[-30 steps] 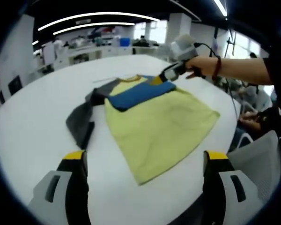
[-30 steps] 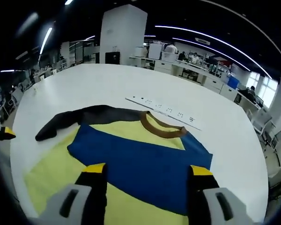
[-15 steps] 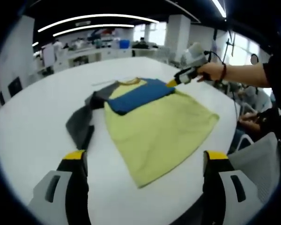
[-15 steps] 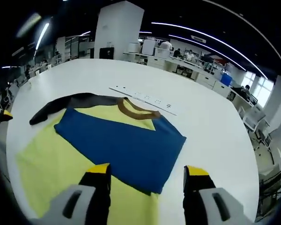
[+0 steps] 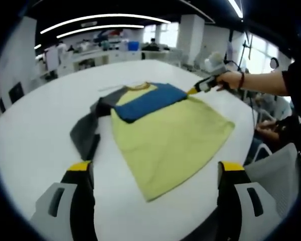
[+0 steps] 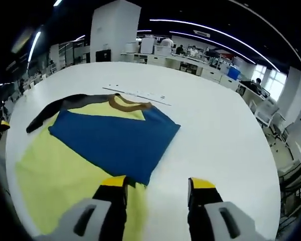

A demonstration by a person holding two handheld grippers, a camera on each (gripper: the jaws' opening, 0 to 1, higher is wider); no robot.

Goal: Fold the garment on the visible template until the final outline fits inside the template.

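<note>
A T-shirt lies flat on the round white table (image 5: 35,145). Its yellow-green body (image 5: 165,135) spreads toward me. A blue sleeve (image 5: 148,100) is folded across the chest below the brown collar (image 5: 139,86), and a dark grey sleeve (image 5: 86,133) trails off to the left. My left gripper (image 5: 155,168) hangs open and empty over the table's near edge, short of the hem. My right gripper (image 6: 158,183) is open and empty, just off the corner of the blue sleeve (image 6: 113,140), with the yellow-green body (image 6: 50,173) to its left. In the left gripper view a hand holds the right gripper (image 5: 193,91) beside the shirt's right shoulder.
A thin white strip with small marks (image 6: 138,94) lies on the table beyond the collar (image 6: 126,103). A grey chair (image 5: 276,165) stands at the table's right edge. Office desks and a white pillar (image 6: 108,30) fill the background. Bare table (image 6: 215,125) lies right of the shirt.
The right gripper has drawn back off the blue sleeve toward the table's right side, leaving the sleeve folded across the chest. The left gripper and the shirt body have stayed put.
</note>
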